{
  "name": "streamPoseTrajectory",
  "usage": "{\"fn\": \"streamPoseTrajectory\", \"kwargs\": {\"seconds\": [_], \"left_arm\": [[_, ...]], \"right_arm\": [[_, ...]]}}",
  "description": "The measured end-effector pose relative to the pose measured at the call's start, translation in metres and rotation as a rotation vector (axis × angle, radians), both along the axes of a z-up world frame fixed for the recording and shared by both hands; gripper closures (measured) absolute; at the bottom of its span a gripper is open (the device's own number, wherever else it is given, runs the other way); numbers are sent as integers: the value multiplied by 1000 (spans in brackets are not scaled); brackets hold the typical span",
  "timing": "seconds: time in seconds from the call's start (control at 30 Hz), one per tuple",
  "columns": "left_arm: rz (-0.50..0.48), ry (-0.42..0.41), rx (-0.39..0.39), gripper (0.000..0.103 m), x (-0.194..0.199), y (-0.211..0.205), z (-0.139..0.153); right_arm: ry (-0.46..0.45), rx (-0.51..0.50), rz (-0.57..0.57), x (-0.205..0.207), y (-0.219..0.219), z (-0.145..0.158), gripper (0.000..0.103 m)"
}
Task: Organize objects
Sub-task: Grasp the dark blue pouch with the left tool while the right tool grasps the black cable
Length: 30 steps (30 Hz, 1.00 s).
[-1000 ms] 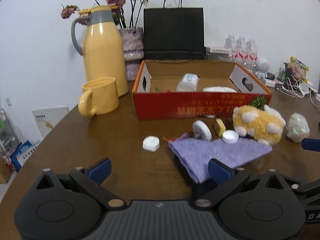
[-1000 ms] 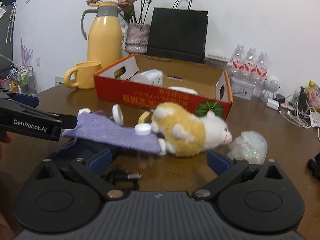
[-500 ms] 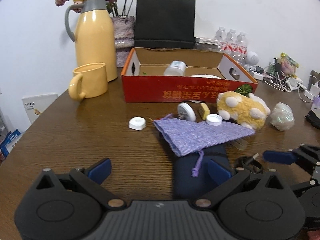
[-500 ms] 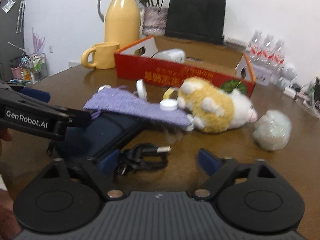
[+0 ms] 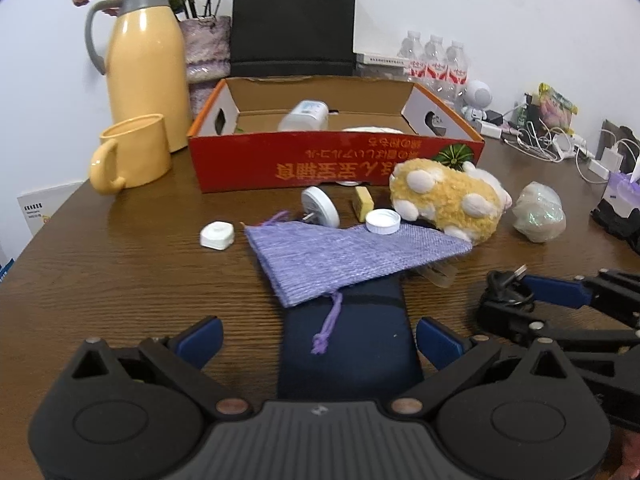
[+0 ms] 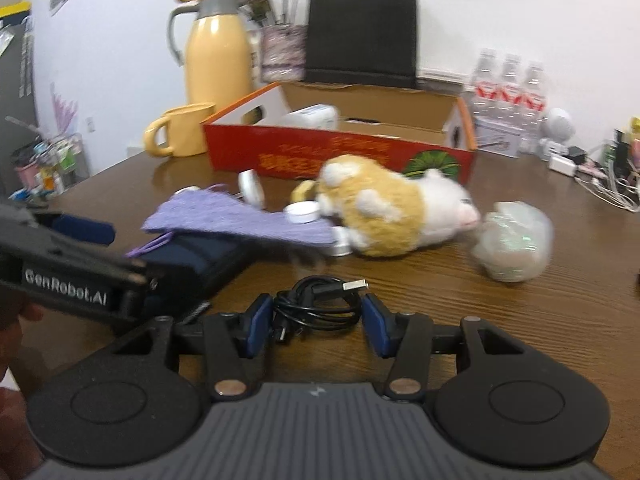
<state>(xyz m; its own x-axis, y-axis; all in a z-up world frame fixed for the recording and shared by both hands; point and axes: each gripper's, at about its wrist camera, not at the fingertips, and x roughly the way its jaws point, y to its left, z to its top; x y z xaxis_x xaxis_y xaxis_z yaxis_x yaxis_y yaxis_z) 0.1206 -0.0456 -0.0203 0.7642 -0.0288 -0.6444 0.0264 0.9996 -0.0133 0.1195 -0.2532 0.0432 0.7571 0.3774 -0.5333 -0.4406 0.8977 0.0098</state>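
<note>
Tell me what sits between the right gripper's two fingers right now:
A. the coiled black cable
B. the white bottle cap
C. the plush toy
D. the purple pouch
A: in the right wrist view the coiled black cable lies between the closing jaws of the right gripper, while the plush toy lies farther back on the table.

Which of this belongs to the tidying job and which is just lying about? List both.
Job:
- coiled black cable, between the closing jaws of the right gripper
- navy pouch, between the left gripper's open jaws
- purple drawstring bag
- plush toy
- red cardboard box

Lying about:
- yellow thermos
- yellow mug
- black paper bag
- water bottles
</note>
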Motion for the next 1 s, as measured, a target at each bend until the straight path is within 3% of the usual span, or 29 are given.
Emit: {"fn": "streamPoseTrajectory", "kwargs": {"seconds": [0.1, 0.23, 0.33, 1.0], "left_arm": [[20, 19, -7, 0, 12, -2, -4], [38, 33, -16, 9, 21, -4, -8], [-6, 7, -14, 34, 14, -9, -5], [-53, -44, -10, 39, -20, 2, 18]], "right_arm": [[-6, 4, -16, 1, -6, 0, 53], [-5, 12, -23, 2, -11, -1, 53], [-3, 15, -23, 2, -11, -2, 53], [-41, 38, -15, -4, -11, 7, 53]]}}
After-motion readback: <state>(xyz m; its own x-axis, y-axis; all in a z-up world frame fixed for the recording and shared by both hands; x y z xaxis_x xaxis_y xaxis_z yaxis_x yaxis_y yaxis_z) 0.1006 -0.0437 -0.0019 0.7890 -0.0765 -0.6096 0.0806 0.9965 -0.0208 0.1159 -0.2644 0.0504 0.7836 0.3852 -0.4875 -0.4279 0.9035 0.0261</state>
